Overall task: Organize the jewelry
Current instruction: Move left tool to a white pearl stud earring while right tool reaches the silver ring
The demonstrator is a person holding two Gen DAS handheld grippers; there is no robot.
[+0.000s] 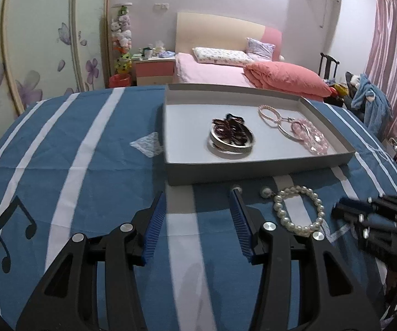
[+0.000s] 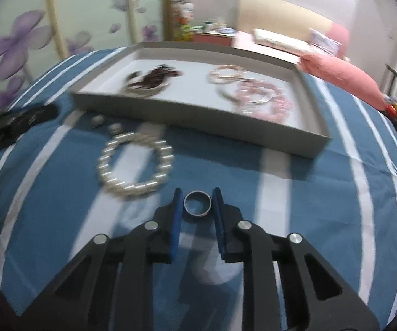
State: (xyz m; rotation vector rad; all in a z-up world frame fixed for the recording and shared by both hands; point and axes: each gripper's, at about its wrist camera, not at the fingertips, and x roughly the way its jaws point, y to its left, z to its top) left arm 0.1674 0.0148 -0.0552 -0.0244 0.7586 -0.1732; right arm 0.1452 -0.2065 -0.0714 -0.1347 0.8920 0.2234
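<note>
Right gripper (image 2: 197,197) low over the blue striped table (image 2: 281,207), fingers (image 2: 177,215) either side of a silver ring (image 2: 197,203), close against it but not visibly pressing. Left gripper (image 1: 198,201) hanging with fingers wide apart and empty, just short of the grey tray (image 1: 253,169). Pearl bracelet (image 1: 299,211) and two small earrings (image 2: 107,125) lying on the cloth in front of the tray.

Risks, as a judgement: ring small, round and smooth, likely to squirt out or roll if pinched off-centre; cloth soft, so fingertips may snag a fold.

Hard to make out: right view badly smeared, so tray contents blur into dark and pink shapes; actual contact on the ring unclear.
</note>
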